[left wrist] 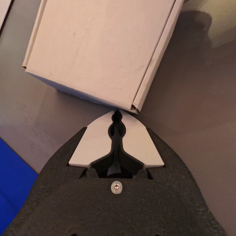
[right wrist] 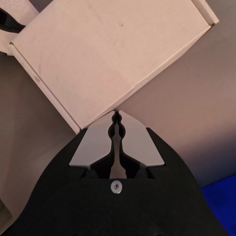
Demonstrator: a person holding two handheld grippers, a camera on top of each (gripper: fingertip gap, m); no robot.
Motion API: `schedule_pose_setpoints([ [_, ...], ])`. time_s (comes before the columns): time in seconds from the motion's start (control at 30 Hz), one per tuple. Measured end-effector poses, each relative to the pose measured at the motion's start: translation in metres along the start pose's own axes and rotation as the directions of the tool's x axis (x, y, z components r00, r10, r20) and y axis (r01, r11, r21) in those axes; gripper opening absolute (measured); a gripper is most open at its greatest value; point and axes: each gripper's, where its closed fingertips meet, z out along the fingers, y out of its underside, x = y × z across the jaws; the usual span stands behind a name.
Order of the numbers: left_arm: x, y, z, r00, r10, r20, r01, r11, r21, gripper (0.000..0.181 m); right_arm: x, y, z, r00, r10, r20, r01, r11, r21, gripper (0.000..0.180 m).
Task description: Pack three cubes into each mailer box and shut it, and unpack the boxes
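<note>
Left gripper [left wrist: 117, 112]: seen in the lower half of the left wrist view; its two white-faced fingers are brought together, with nothing seen between them, and the tips sit at the lower edge of the box.
Mailer box [left wrist: 97, 51]: a closed white cardboard box, turned at an angle, filling the upper middle of the left wrist view; its folded side flap runs down the right edge.
Right gripper [right wrist: 117, 113]: seen in the lower half of the right wrist view; its fingers are pressed together, the tips meeting the lowest edge of the box, with nothing clamped.
Box in the right wrist view [right wrist: 102, 57]: shown closed and rotated like a diamond across the upper part of the frame; whether it is the same box cannot be told.
Table [left wrist: 191, 114]: a grey surface under the box.
Blue area [left wrist: 12, 178]: visible at the lower left of the left wrist view.
Second white box edge [left wrist: 3, 12]: cut off at the upper left corner.
</note>
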Motion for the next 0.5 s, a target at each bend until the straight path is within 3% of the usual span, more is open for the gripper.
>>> schedule_pose_setpoints([
  [0.17,-0.034,0.005,-0.003,0.988,-0.117,0.096,0.122,0.992,-0.045,0.000,0.044,-0.018,-0.020,0.972,-0.032,-0.231,0.030,0.999,-0.011,0.005],
  [0.33,-0.073,-0.017,0.000,0.934,-0.348,0.086,0.348,0.937,0.014,0.000,0.080,-0.063,-0.014,0.969,0.042,-0.242,-0.028,0.998,0.061,0.002],
  [0.5,-0.102,-0.014,0.019,0.927,-0.336,0.164,0.349,0.935,-0.056,0.000,0.098,-0.077,0.007,0.972,0.064,-0.225,-0.037,0.992,0.122,0.001],
])
